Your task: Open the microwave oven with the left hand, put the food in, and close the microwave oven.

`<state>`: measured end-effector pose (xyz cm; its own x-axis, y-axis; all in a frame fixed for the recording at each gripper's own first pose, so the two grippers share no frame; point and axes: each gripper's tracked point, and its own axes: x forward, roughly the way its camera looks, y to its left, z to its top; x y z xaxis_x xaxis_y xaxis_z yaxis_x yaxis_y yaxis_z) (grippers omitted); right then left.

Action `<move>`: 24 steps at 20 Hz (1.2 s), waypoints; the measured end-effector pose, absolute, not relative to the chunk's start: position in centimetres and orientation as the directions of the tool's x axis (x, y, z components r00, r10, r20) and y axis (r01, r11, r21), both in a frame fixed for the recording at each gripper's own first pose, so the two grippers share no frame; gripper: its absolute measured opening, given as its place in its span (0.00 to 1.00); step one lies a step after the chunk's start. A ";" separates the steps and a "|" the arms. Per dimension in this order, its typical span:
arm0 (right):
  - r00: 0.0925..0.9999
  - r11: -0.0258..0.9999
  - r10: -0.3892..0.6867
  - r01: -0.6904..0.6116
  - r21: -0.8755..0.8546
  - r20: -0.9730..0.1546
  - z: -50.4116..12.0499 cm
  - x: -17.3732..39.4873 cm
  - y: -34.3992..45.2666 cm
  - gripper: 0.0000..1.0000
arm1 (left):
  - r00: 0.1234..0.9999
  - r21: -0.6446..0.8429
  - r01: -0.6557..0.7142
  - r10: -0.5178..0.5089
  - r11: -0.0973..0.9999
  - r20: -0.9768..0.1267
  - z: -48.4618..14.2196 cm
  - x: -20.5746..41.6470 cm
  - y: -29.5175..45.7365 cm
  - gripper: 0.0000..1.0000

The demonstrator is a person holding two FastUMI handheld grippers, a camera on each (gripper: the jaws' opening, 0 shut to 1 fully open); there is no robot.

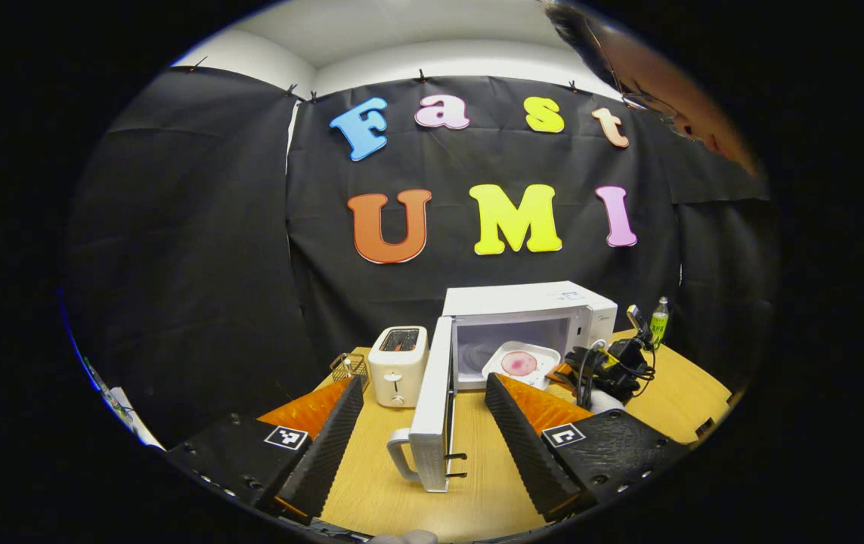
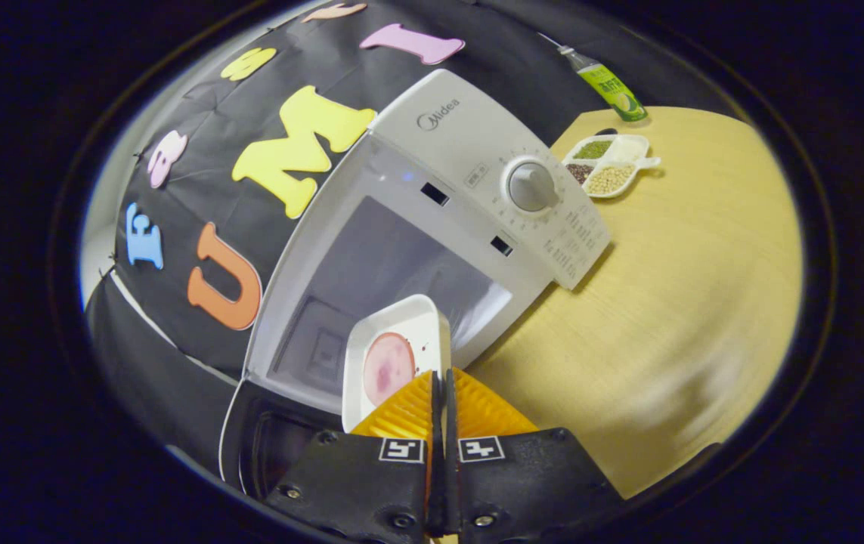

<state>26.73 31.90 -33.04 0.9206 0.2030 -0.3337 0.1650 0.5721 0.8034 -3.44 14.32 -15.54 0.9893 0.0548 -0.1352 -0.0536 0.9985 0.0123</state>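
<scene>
Microwave oven (image 1: 530,325) — white, standing toward the back of the wooden desk (image 1: 477,468) with its door (image 1: 432,404) swung fully open to the left, edge-on in the left gripper view, handle at its near end. The left gripper (image 1: 424,431) hangs in front of the oven, its jaws spread wide with nothing between them; the open door appears in the gap between its fingers. A white tray (image 2: 394,355) carrying a round pink slice of food (image 2: 388,366) is held at the mouth of the oven cavity. The right gripper (image 2: 441,393) has its jaws closed narrow on the tray's near rim — seen in the left gripper view as a dark, cabled unit (image 1: 613,363) just right of the oven opening. The right gripper view also shows the control knob (image 2: 531,186) on the oven's front panel. A white toaster (image 1: 398,365) stands left of the door, with a small wire basket (image 1: 350,368) beside it. A green bottle (image 2: 607,85) and a divided dish of beans (image 2: 607,166) sit on the desk beyond the oven's right side.
</scene>
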 end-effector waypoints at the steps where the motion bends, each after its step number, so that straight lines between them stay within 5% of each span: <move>1: 0.927 0.541 0.175 0.192 0.818 -0.333 -33.6 27.7 32.2 0.04 | 0.988 0.022 -0.062 0.065 0.998 -0.140 -16.0 -3.1 15.1 0.96; 6: 0.931 0.437 0.120 0.262 0.860 -0.344 -35.2 32.6 34.1 0.04 | 0.985 0.058 -0.078 0.086 0.995 -0.149 -16.5 -1.8 17.0 0.96; 16: 0.953 0.473 0.054 0.239 0.848 -0.299 -34.6 36.6 34.6 0.07 | 0.988 0.079 -0.058 0.069 0.995 -0.142 -16.8 -1.3 16.5 0.96; 18: 0.966 0.468 0.068 0.188 0.864 -0.247 -33.7 36.5 34.7 0.17 | 0.988 0.090 -0.064 0.075 0.994 -0.131 -16.4 -1.7 16.6 0.96; 22: 0.970 0.585 0.075 0.147 0.797 -0.233 -31.8 34.2 33.7 0.83 | 0.989 0.088 -0.078 0.089 0.993 -0.120 -15.9 -2.2 16.7 0.96; 24: 0.975 0.676 0.079 0.103 0.729 -0.210 -29.8 32.6 32.8 0.95 | 0.991 0.080 -0.077 0.085 0.994 -0.105 -15.2 -2.3 16.4 0.97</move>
